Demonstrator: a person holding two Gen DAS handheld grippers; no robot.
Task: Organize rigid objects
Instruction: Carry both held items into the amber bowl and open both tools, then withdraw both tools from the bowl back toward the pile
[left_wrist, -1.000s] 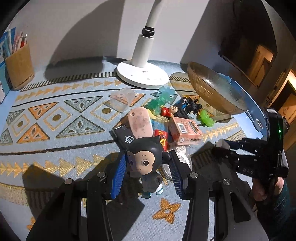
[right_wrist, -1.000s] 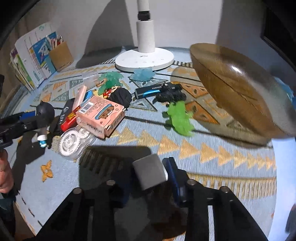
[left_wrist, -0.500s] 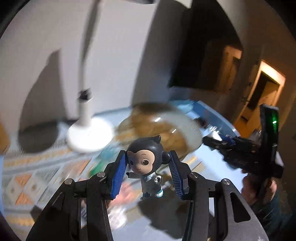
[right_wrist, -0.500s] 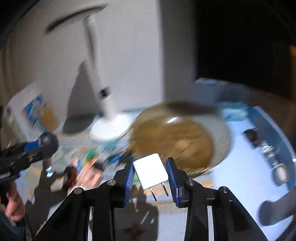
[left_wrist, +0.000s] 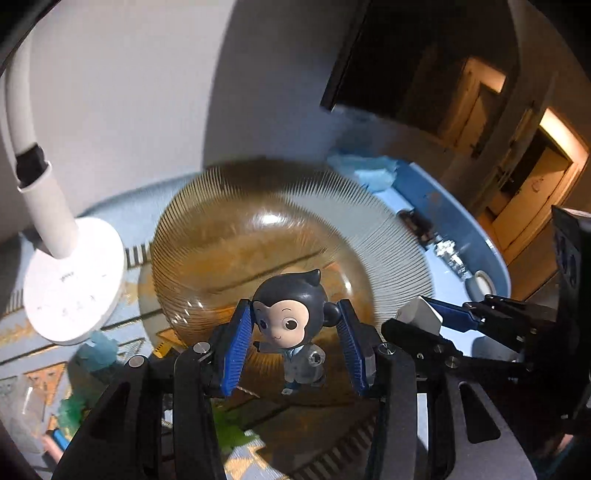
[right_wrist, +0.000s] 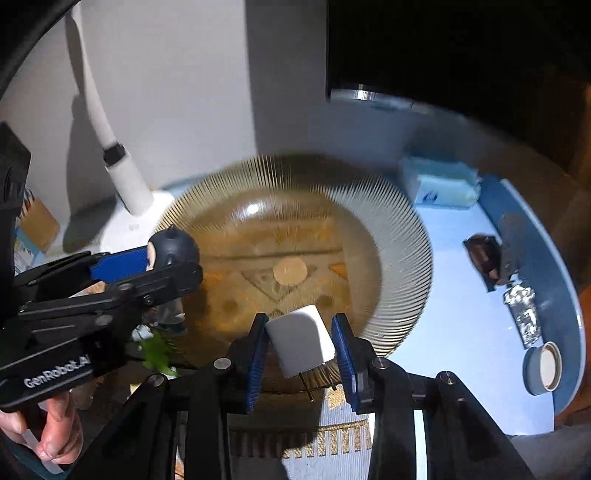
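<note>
Left wrist view: at the far left a white desk lamp (left_wrist: 70, 280) stands on the patterned mat (left_wrist: 33, 354), its neck curving up the wall. Just below its base lie a pale teal toy (left_wrist: 99, 350) and a green toy (left_wrist: 231, 430). In the middle sits the ribbed amber glass bowl (left_wrist: 295, 206), tilted toward the camera. In front of it the left gripper (left_wrist: 293, 341) has its blue pads pressed against either side of the head of a dark-haired monkey figurine (left_wrist: 290, 317), which hangs upright above the bowl's near rim. To the right, the right gripper (left_wrist: 424, 321) reaches in sideways with a white charger plug (left_wrist: 419, 314) pinched between its fingers. Beyond it small items rest on the blue table edge (left_wrist: 461, 236).

Right wrist view: at the left a hand (right_wrist: 48, 432) grips the left gripper's handle, the figurine's head between its pads at the bowl's left rim. In the centre, the right gripper (right_wrist: 301, 347) is closed on the plug, prongs pointing down, over the bowl's near rim. To the right lie a light blue box (right_wrist: 439, 182), a dark object (right_wrist: 484, 258), a foil packet (right_wrist: 522, 306) and a round lid (right_wrist: 545, 367).
</note>
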